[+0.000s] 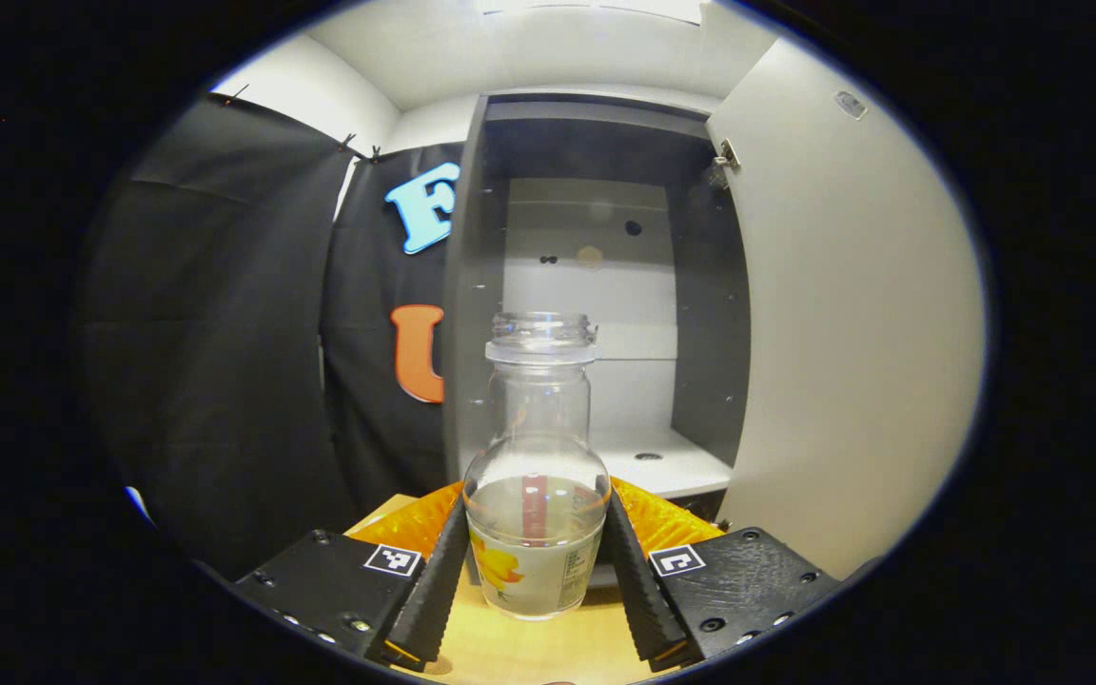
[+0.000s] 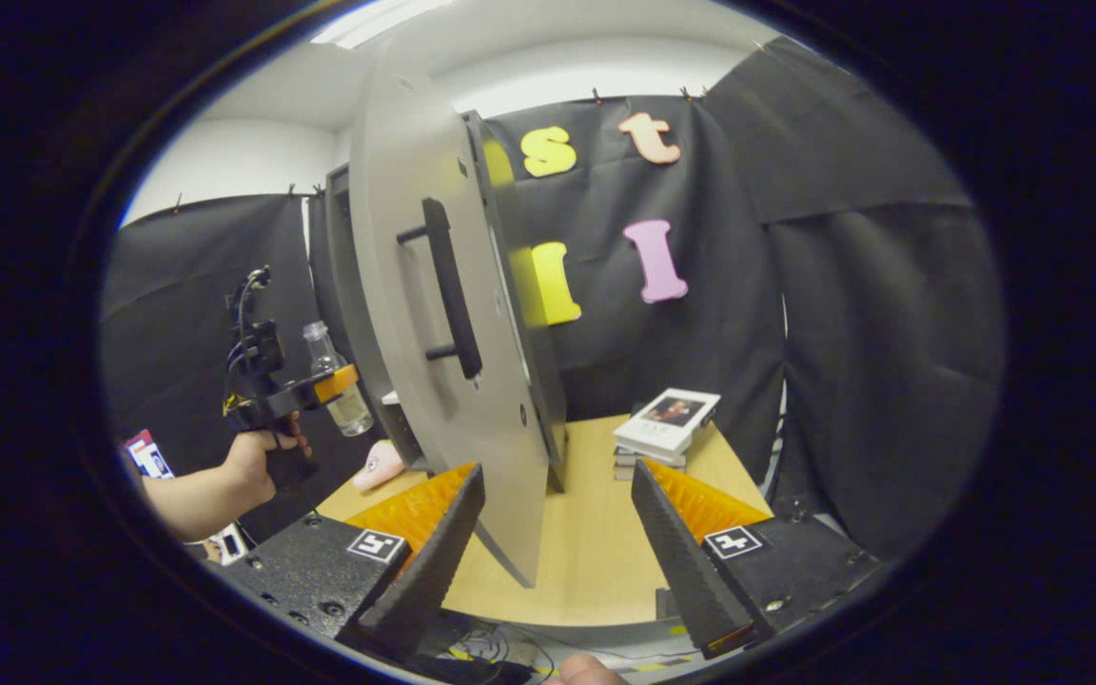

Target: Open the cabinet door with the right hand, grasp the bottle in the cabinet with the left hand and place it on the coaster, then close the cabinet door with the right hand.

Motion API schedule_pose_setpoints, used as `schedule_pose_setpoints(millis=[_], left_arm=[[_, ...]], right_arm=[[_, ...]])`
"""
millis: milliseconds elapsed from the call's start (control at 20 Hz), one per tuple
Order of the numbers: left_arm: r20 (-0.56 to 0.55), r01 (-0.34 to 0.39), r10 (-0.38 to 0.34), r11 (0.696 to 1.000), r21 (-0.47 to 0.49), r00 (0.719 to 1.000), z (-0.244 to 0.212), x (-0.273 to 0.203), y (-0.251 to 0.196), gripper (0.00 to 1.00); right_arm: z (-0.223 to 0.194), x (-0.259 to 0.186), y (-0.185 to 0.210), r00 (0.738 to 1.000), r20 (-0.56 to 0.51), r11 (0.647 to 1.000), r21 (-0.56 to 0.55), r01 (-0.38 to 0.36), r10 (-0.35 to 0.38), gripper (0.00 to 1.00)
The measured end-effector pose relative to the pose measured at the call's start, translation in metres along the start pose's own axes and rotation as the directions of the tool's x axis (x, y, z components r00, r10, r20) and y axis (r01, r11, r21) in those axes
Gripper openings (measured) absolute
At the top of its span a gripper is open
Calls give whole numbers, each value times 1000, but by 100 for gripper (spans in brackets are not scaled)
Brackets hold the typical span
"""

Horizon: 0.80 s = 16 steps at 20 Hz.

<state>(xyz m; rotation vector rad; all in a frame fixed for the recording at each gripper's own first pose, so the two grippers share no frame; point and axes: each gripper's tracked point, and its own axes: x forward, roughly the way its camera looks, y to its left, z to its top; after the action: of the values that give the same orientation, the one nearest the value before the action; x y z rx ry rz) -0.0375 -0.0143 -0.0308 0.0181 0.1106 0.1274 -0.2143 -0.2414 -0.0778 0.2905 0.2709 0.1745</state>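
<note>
A clear, uncapped bottle [image 1: 536, 447] with some liquid and a fruit label is held upright off the table; my left gripper [image 1: 536, 509] is shut on its lower body. It hangs in front of the open cabinet [image 1: 605, 285], whose shelf [image 1: 653, 461] lies behind it. In the right gripper view the cabinet door [image 2: 424, 314] stands open, nearly edge-on, with its dark bar handle [image 2: 450, 285] facing left. My right gripper [image 2: 557, 471] is open just before the door's lower corner, not touching the handle. Farther left, the left gripper [image 2: 296, 392] holds the bottle [image 2: 337, 381], with a hand [image 2: 258, 457] beneath it.
The open door [image 1: 843, 314] forms a wall on the right in the left gripper view. A stack of books [image 2: 667, 423] lies on the wooden table [image 2: 596, 533] right of the cabinet. A small pink object [image 2: 379, 466] sits on the table below the held bottle.
</note>
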Motion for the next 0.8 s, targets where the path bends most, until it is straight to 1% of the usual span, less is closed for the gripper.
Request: schedule_pose_setpoints(millis=[50, 100, 150, 200, 300, 350, 400, 450, 550, 650, 700, 800], left_arm=[[-13, -22, 22, 1000, -4, 1000, -11, -5, 10, 72], [-31, -40, 40, 999, -16, 999, -25, -11, 18, 72], [-47, -60, 59, 998, -30, 997, -41, -18, 25, 72], [-57, -81, 78, 996, -43, 995, -53, -20, 32, 72], [-68, -114, 110, 991, -63, 992, -81, -25, 52, 72], [-71, -131, 126, 989, -69, 990, -97, -28, 62, 72], [-71, -152, 148, 986, -67, 987, -115, -29, 73, 72], [-79, -173, 168, 983, -62, 983, -137, -27, 85, 72], [-97, -214, 208, 975, -54, 973, -178, -28, 103, 72], [-90, -234, 228, 970, -70, 970, -208, -27, 115, 72], [-86, -239, 231, 967, -86, 969, -221, -28, 119, 72], [-24, -257, 256, 962, -94, 966, -234, -28, 128, 72]], right_arm=[[-5, 5, -7, 1000, -18, 1000, 12, 23, -23, 99], [-14, 11, -12, 998, -40, 999, 20, 47, -46, 95], [-28, 12, -15, 995, -68, 997, 18, 71, -69, 95], [-42, 14, -21, 990, -100, 995, 3, 98, -97, 100], [-73, 21, -34, 973, -177, 989, -44, 142, -148, 100], [-97, 23, -37, 956, -242, 986, -60, 155, -165, 100], [-122, 21, -37, 932, -318, 985, -64, 159, -171, 99], [-144, 21, -33, 914, -369, 985, -63, 158, -170, 100], [-177, 22, -34, 875, -445, 981, -96, 169, -194, 100], [-208, 24, -30, 843, -500, 980, -131, 151, -197, 100], [-224, 24, -29, 822, -532, 978, -150, 144, -203, 100], [-248, 19, -25, 783, -588, 977, -176, 122, -204, 100]])
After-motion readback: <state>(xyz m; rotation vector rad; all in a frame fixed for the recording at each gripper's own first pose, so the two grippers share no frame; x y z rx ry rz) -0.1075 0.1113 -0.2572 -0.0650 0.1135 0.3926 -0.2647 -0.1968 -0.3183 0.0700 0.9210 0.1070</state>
